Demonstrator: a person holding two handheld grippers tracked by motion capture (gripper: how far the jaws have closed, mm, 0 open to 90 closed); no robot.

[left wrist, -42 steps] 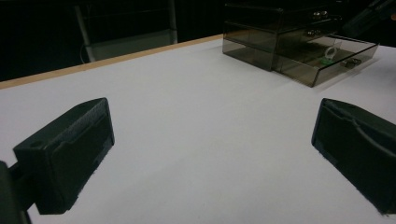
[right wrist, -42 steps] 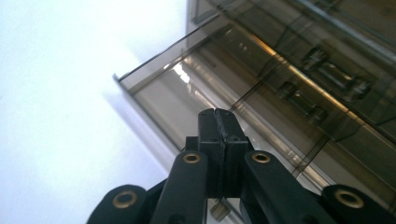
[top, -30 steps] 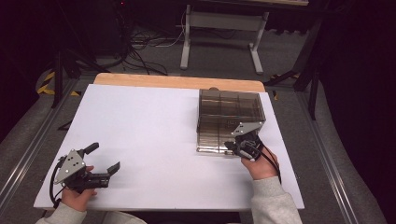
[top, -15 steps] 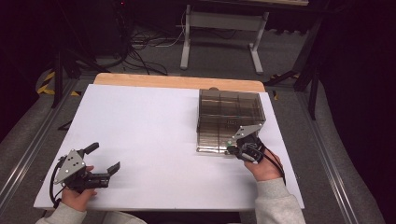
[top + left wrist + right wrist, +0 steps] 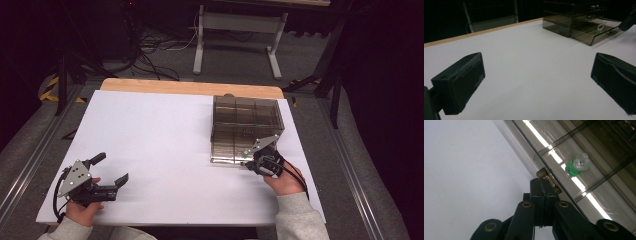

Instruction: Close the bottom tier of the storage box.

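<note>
Right claw (image 5: 543, 192) clamped on drawer handle (image 5: 548, 181); left claw (image 5: 111, 173) apart, bare table (image 5: 165, 135) around.

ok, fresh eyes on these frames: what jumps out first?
The smoky clear drawer unit at the white table's far right, its bottom drawer pulled partly out. The right gripper is shut on that drawer's small handle, and a green-and-white ring lies inside the drawer. The left gripper sits open at the near left, holding nothing.
</note>
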